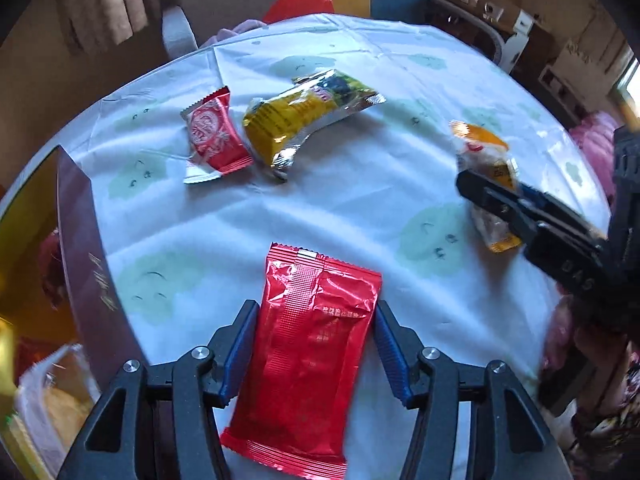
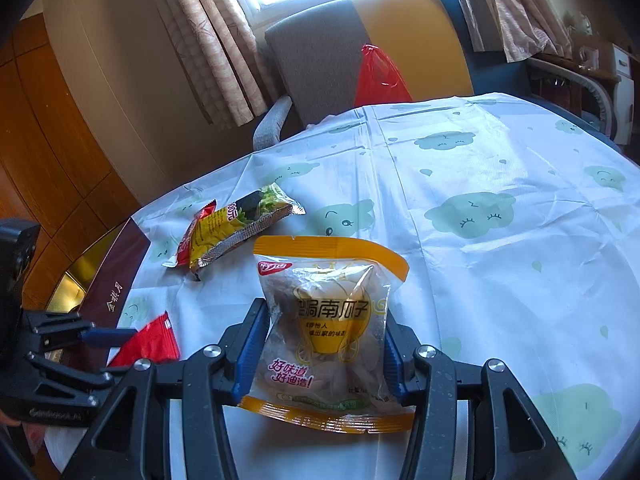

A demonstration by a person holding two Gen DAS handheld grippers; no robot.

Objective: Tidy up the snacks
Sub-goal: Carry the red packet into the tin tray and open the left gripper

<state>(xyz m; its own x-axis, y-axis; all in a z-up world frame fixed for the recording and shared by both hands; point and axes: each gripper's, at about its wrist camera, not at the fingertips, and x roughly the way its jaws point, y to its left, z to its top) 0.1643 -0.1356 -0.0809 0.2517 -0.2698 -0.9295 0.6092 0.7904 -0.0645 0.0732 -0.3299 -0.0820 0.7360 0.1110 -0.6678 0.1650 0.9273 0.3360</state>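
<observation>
A red foil packet [image 1: 312, 356] sits lengthwise between the blue pads of my left gripper [image 1: 316, 308], which touch both its long edges; the gripper is shut on it. The right wrist view shows that packet [image 2: 148, 344] tilted beside a maroon box [image 2: 116, 280]. My right gripper [image 2: 324, 308] is shut on a clear snack bag with orange trim [image 2: 324, 320]; that bag [image 1: 484, 160] shows at the right in the left wrist view. A small red-and-white packet [image 1: 212, 136] and a yellow packet [image 1: 296, 116] lie side by side farther back on the table.
The maroon box [image 1: 80, 260] with a gold inside stands at the table's left edge and holds some snacks. A cloud-print cloth [image 2: 480, 160] covers the round table. Behind it is a chair with a red plastic bag [image 2: 380, 76]. A patterned sleeve [image 1: 600, 420] is at the right.
</observation>
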